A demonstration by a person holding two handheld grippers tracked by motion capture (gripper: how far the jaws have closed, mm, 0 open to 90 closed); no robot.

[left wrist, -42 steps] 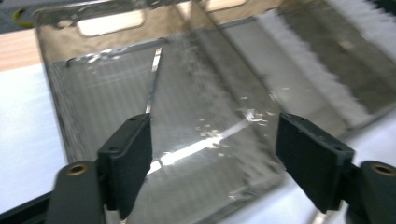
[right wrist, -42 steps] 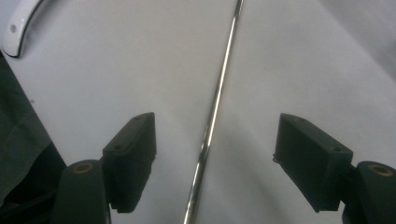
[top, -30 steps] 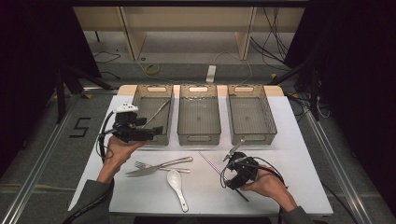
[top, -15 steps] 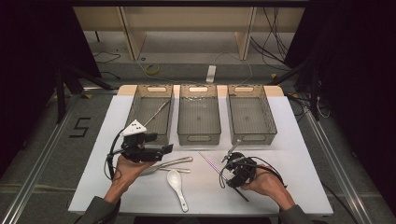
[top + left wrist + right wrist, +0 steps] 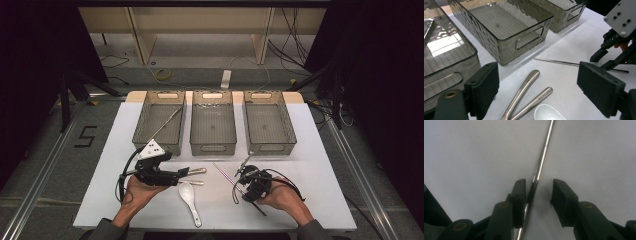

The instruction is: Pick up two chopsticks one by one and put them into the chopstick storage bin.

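Two metal utensil handles (image 5: pixel 196 171) (image 5: pixel 525 86) lie on the white table (image 5: pixel 310 165), with a white ceramic spoon (image 5: pixel 189 196) (image 5: pixel 546 113) just in front of them. My left gripper (image 5: pixel 183 173) (image 5: pixel 541 85) is low over these handles with its jaws open wide and nothing gripped. A thin metal chopstick (image 5: pixel 222 172) (image 5: pixel 544 150) (image 5: pixel 556 61) lies to the right. My right gripper (image 5: pixel 245 182) (image 5: pixel 539 190) points down at the chopstick and is open, the rod lying between its jaws against the inner face of one.
Three clear grey bins stand in a row at the back: left bin (image 5: pixel 157 148), middle bin (image 5: pixel 214 148) and right bin (image 5: pixel 270 148). The left bin holds a long metal stick (image 5: pixel 170 120). Cables trail from both grippers.
My left gripper came down from in front of the left bin, swung right and now sits low at the utensil handles. The right gripper stayed over the chopstick.
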